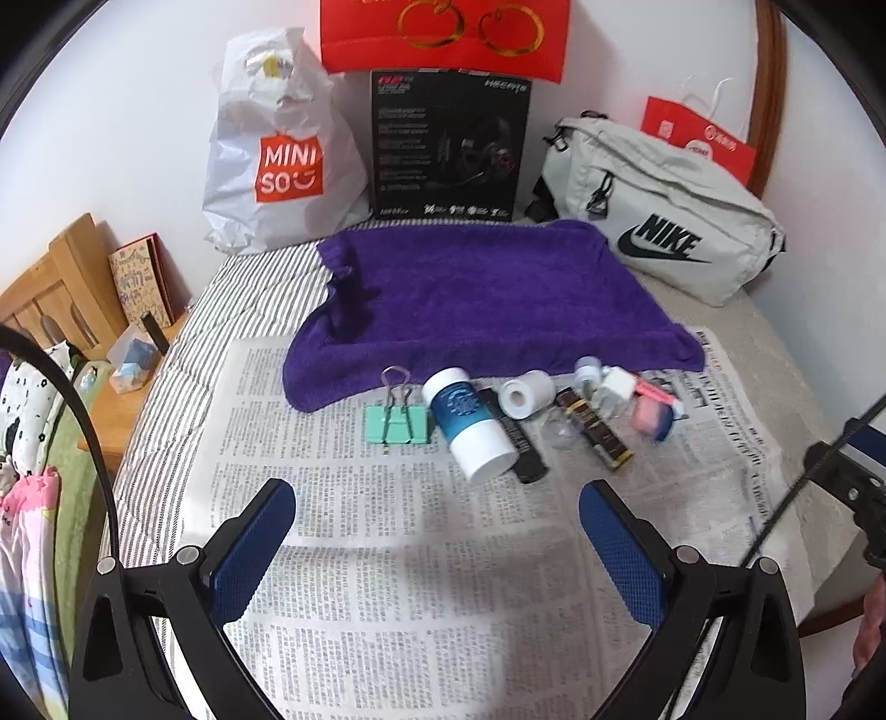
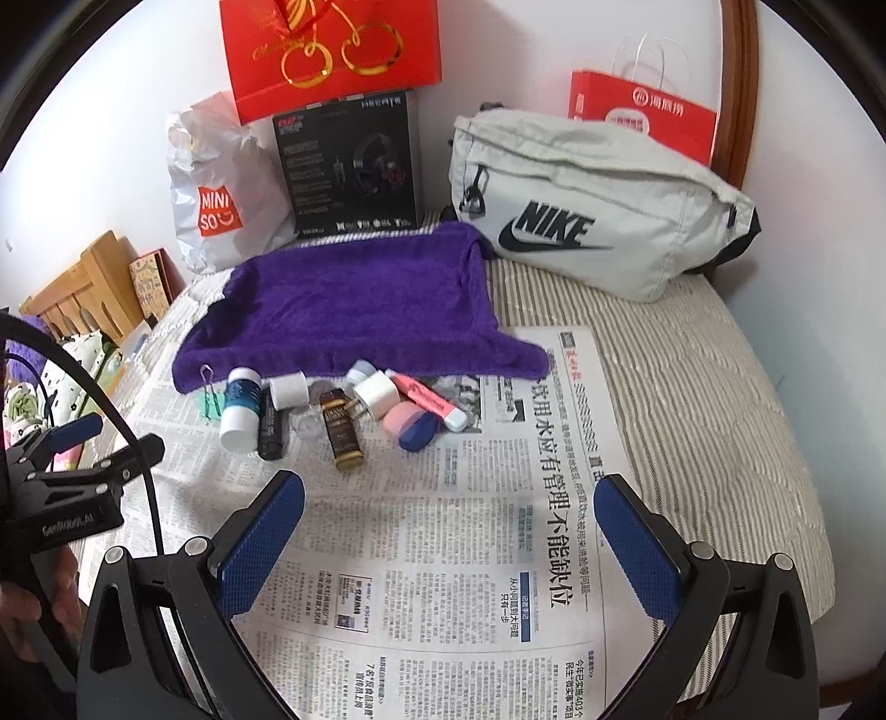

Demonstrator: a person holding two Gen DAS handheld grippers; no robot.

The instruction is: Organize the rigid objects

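Small objects lie in a row on newspaper (image 1: 354,531) before a purple towel (image 1: 476,293): a mint binder clip (image 1: 397,422), a white-and-blue bottle (image 1: 468,426), a black tube (image 1: 520,437), a white roll (image 1: 526,389), a brown-gold box (image 1: 593,432), a white plug (image 1: 614,387), a pink-and-blue case (image 1: 653,414). In the right wrist view the same bottle (image 2: 240,407), brown-gold box (image 2: 340,435), white plug (image 2: 375,396) and pink-and-blue case (image 2: 412,423) show. My left gripper (image 1: 437,512) and right gripper (image 2: 449,501) both hang open, empty, short of the row.
Along the wall stand a white Miniso bag (image 1: 277,160), a black headset box (image 1: 448,147), a red gift bag (image 1: 443,33) and a grey Nike pouch (image 1: 659,221). A wooden nightstand (image 1: 72,310) with clutter sits left of the striped bed (image 2: 692,387).
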